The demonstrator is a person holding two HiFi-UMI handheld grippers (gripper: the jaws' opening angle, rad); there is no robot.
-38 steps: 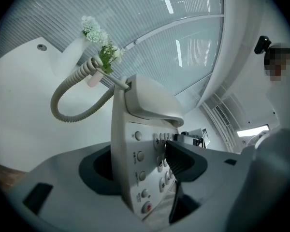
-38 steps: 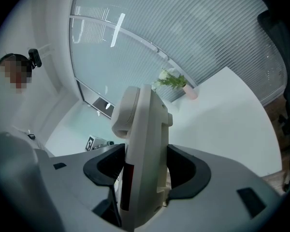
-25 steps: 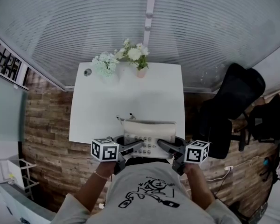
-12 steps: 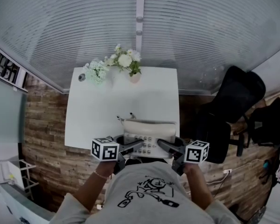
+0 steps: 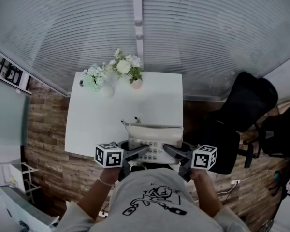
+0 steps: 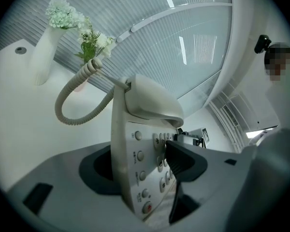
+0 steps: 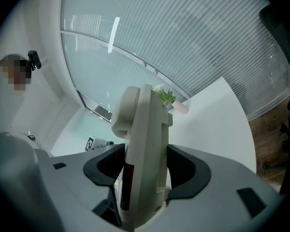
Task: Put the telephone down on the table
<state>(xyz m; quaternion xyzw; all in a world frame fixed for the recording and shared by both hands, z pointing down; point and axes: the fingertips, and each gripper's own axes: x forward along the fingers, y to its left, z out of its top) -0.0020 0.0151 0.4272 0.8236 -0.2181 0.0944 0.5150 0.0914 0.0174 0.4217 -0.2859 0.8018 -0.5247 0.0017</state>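
A beige desk telephone (image 5: 153,140) with its handset (image 5: 154,128) on top hangs over the near edge of the white table (image 5: 99,124). My left gripper (image 5: 139,152) is shut on its left end and my right gripper (image 5: 170,151) is shut on its right end. In the left gripper view the telephone (image 6: 135,163) stands between the dark pads, keypad showing, and its coiled cord (image 6: 70,103) loops out to the left. From the right gripper view I see the telephone (image 7: 145,144) edge-on, with both pads pressed against its sides.
Two vases of flowers stand at the table's far edge, a white one (image 5: 94,79) and a small pink pot (image 5: 134,82). A black office chair (image 5: 244,112) stands to the right of the table. Window blinds (image 5: 193,28) run behind it. The floor is wood.
In the head view the table and flowers have slid left and a little nearer. The telephone and both grippers keep the same places in the view, with the grips unchanged.
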